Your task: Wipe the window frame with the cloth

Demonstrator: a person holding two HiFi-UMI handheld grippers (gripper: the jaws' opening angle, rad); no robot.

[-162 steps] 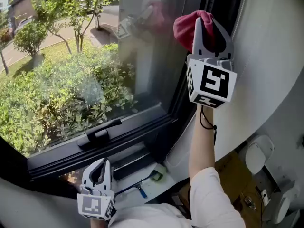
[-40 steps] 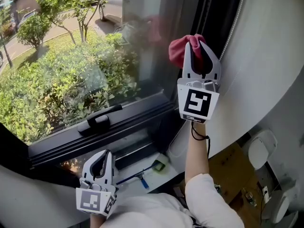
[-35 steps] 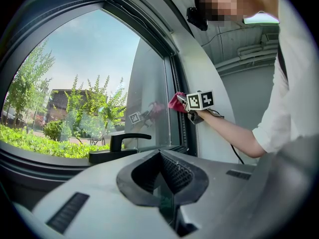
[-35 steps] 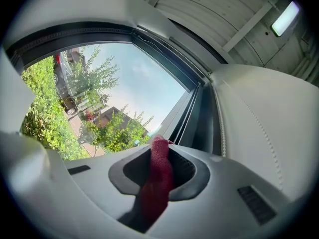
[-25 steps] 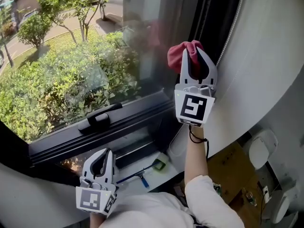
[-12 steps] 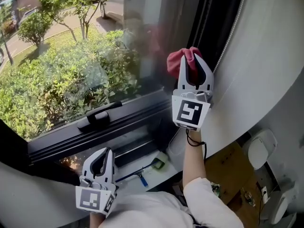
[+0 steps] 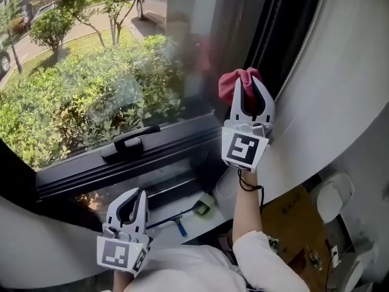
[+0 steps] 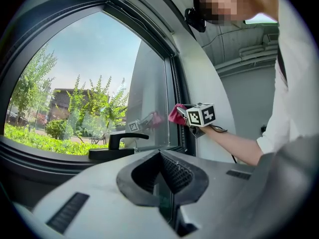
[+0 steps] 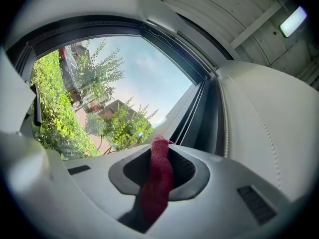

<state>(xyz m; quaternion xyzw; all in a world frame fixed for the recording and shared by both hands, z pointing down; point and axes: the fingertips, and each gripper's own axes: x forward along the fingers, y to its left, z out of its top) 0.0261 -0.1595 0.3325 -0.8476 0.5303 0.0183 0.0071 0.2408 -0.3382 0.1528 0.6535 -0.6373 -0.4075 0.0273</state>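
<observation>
Right claw [image 7: 249, 85], picture centre, clenched on red woven cloth [image 7: 230, 85]; we judge it soft, light, best pinched mid-fold.

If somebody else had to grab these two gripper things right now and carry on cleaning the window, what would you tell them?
Right gripper: shut on the red cloth, held up at the dark upright of the window frame, near its lower corner.
Left gripper: shut, empty, held low, away from the window.
Done: cloth is gripped and at the frame; how much is already wiped cannot be told.
Left: wipe along the upright, then probably the bottom rail, working around the handle.
</observation>
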